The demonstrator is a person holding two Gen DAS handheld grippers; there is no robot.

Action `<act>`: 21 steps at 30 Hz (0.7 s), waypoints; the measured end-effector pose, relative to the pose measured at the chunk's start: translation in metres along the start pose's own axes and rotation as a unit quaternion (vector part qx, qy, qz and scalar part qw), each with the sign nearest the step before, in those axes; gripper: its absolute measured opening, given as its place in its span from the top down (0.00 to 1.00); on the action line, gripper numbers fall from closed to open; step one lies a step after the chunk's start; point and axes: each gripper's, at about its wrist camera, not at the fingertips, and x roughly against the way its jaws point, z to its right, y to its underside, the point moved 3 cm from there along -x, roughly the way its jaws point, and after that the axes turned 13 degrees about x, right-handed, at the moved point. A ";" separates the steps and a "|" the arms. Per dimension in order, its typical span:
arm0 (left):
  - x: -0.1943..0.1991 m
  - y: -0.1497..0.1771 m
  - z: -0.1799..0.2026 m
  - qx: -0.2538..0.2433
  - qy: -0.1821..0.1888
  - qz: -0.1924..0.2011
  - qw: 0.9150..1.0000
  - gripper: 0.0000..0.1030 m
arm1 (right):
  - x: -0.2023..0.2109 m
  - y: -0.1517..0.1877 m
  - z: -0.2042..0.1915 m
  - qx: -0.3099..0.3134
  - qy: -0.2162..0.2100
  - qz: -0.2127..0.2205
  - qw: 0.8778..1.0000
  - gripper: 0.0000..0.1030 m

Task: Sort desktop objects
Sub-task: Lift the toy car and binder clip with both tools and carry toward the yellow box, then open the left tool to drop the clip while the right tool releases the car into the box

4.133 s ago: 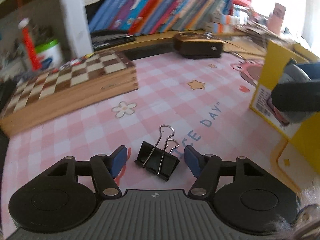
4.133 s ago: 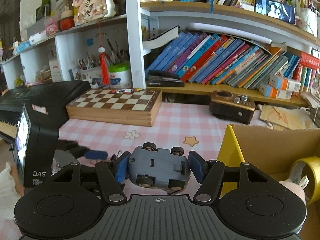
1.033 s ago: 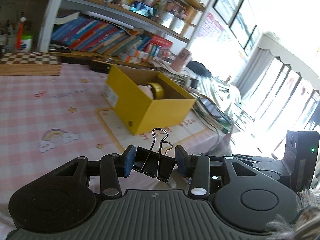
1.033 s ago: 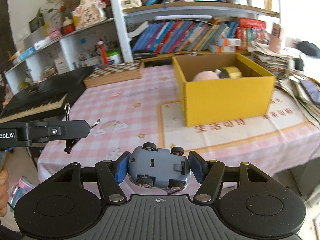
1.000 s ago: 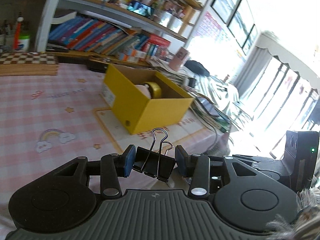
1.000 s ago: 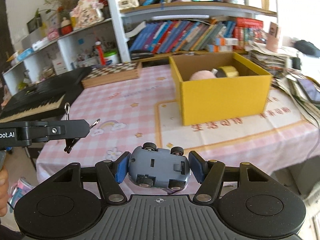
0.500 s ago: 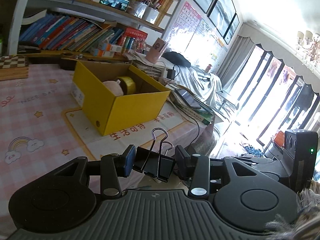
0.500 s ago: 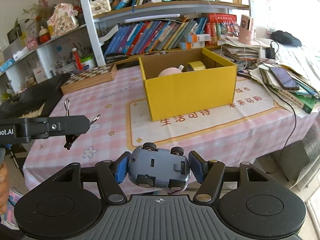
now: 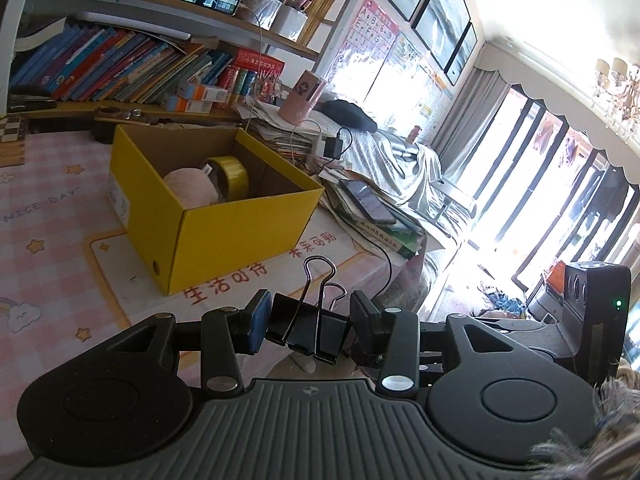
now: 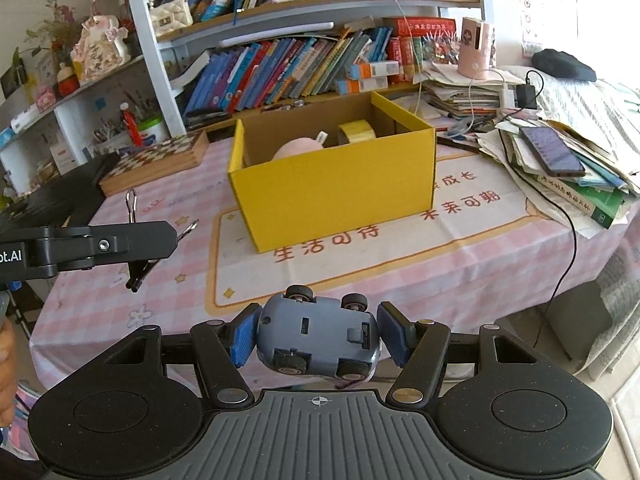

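both grippers have drawn back from the desk since the earlier frames: where the black metal binder clip (image 9: 307, 326) then lay on the pink checked tablecloth (image 10: 120, 304) between parted fingers, it now hangs in the air, and the open yellow cardboard box (image 10: 336, 188) sits farther off and lower in both views. the left gripper (image 9: 308, 320) has its blue pads pressed against the two sides of the clip body, jaws narrow, wire handles standing upward. the right gripper (image 10: 320, 336) is closed at a moderate width on the grey-blue plastic toy car (image 10: 318, 338), which is held wheels-up with its underside showing. the box stands on the cream mat with orange lettering (image 10: 360, 240) and already contains a pale pink plush object (image 10: 298, 147) and a roll of yellow tape (image 10: 357, 130). the step in hand appears to be the carry phase: both items are secured but neither is yet over the box. the next move calls for bringing each gripper forward above the box rim, one at a time to avoid a clash, and parting the jaws only once the load is clear of the walls. the clip is small and may snag a pad on release.
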 end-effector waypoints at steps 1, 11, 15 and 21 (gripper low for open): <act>-0.004 -0.001 0.002 0.001 -0.001 0.001 1.000 0.61 | -0.002 -0.002 0.005 0.002 -0.002 -0.001 1.000 0.38; -0.050 -0.019 0.018 0.009 -0.015 0.016 1.000 0.61 | -0.026 -0.020 0.051 0.016 -0.021 0.000 1.000 0.38; -0.068 -0.034 0.025 0.005 -0.024 0.030 0.999 0.61 | -0.037 -0.034 0.068 0.026 -0.035 0.012 0.999 0.39; -0.090 -0.060 0.033 -0.004 -0.043 0.064 0.997 0.61 | -0.052 -0.068 0.090 0.052 -0.051 0.043 0.996 0.39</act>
